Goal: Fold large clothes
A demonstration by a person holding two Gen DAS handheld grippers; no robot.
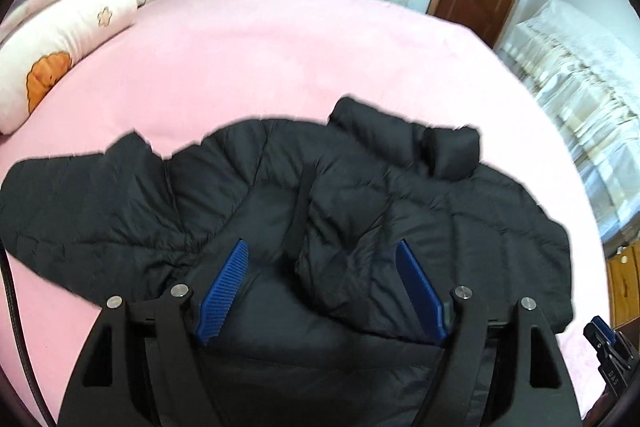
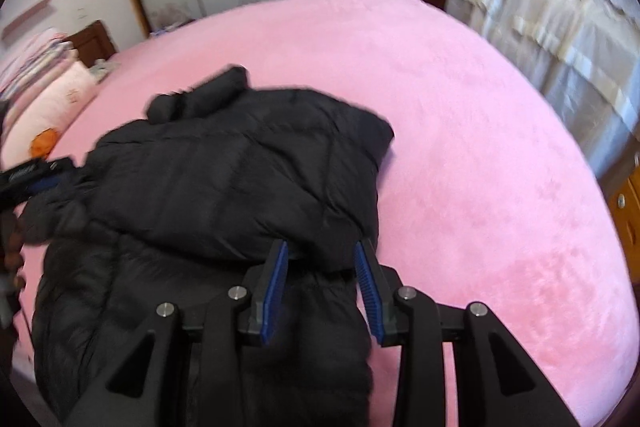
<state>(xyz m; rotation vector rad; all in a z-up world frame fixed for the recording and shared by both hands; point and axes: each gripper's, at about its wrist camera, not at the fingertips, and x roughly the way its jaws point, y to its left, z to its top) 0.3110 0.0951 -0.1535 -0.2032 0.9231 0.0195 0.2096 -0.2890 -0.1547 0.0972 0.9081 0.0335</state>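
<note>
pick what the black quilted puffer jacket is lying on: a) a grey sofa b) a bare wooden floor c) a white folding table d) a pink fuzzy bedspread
d: the black quilted puffer jacket is spread across the pink fuzzy bedspread, with pink showing on every side of it in both wrist views.

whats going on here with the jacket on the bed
A person with a gripper in each hand is folding a black puffer jacket on a pink bed. The left gripper is open above the jacket, gripping nothing. The right gripper has a bunched fold between its jaws at the jacket's edge.
</note>
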